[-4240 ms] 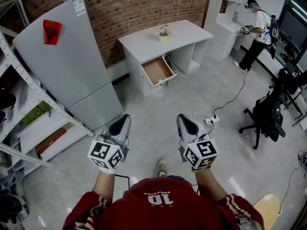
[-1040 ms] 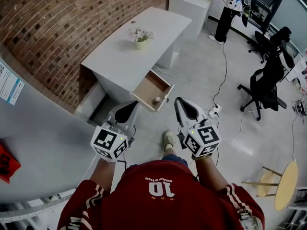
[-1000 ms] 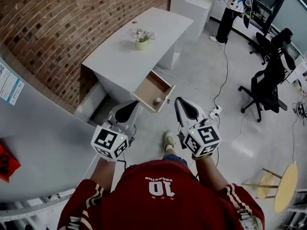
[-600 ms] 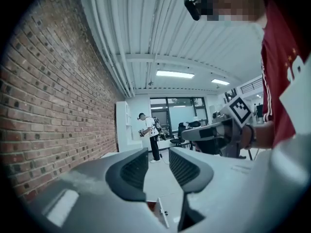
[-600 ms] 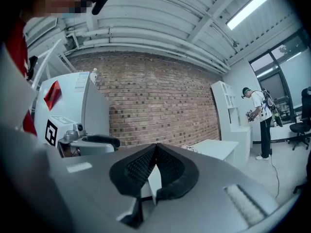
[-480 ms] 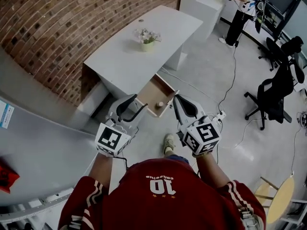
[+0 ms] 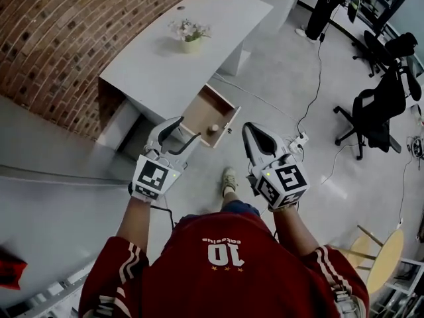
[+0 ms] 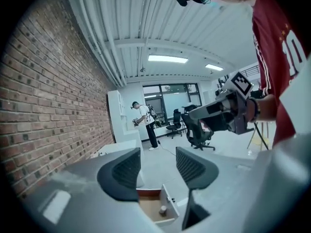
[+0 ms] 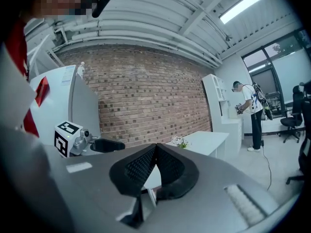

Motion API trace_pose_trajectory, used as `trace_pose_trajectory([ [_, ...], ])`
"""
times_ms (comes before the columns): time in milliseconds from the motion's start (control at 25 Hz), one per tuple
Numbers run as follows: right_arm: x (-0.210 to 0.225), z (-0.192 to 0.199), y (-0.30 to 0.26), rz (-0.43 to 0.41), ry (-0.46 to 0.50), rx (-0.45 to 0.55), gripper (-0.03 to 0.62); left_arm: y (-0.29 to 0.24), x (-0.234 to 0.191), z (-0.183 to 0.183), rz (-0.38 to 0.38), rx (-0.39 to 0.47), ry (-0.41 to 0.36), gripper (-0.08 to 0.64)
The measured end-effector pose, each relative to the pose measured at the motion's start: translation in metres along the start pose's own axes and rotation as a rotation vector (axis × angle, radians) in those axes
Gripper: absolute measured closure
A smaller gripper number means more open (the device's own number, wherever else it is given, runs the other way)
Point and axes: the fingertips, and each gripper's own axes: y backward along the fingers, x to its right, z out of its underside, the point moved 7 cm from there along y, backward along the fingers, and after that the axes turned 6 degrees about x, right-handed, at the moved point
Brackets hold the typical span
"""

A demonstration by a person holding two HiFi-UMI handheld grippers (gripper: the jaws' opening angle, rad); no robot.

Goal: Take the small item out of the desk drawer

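- One small item (image 7: 212,129), pale and rounded but too small for us to make out further, lay on the wooden floor of the open drawer (image 7: 201,106), close to the front panel.
- In the left gripper view we saw the item low in the gap between the jaws, though well beyond them.
- We saw the drawer pulled out of a white desk (image 7: 159,61), its white front toward us.
- A little pot of flowers (image 7: 189,40) stood on the desk top, well apart from the drawer.
- Our left gripper (image 7: 182,132) hung over the grey floor just short of the drawer; its jaws were opening, standing wide apart with nothing between the pads.
- Our right gripper (image 7: 252,132) hung beside it, near the drawer's front. Its jaws were pressed together pad to pad, with nothing in them.
- Below the grippers we could see our red shirt (image 7: 222,257) and one pale shoe (image 7: 228,179) on the floor.
- A brick wall (image 7: 59,25) ran behind the desk.
- A white power strip (image 7: 299,140) lay on the floor to the right, with a dark cable leading away.
- A black office chair (image 7: 372,114) stood farther right, and a round wooden stool (image 7: 387,260) stood near the lower right corner.
- Another person (image 7: 324,8) stood at the far end of the room, only partly in the head view.
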Motion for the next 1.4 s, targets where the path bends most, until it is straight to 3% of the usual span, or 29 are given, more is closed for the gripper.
trace_pose_trajectory([
  [280,0.030,0.016,-0.007,0.038,-0.022,-0.037,0.594,-0.049,0.004,0.064,0.105,-0.123,-0.013,0.337],
  [520,0.065,0.029,-0.016,0.078,-0.056,-0.061,0.594,-0.099,0.004,0.125,0.222,-0.211,0.020,0.337],
  [680,0.089,0.036,-0.020,0.118,-0.080,-0.068,0.594,-0.132,0.009,0.165,0.306,-0.291,-0.008,0.337],
  [960,0.117,0.058,-0.028,0.149,-0.116,-0.090,0.594,-0.178,0.018,0.251,0.415,-0.406,0.015,0.337],
  [1200,0.124,0.092,-0.021,0.186,-0.126,-0.098,0.594,-0.210,0.028,0.321,0.547,-0.496,-0.035,0.337],
  [1400,0.129,0.141,-0.002,0.201,-0.133,-0.118,0.594,-0.236,0.036,0.384,0.607,-0.561,-0.093,0.337],
])
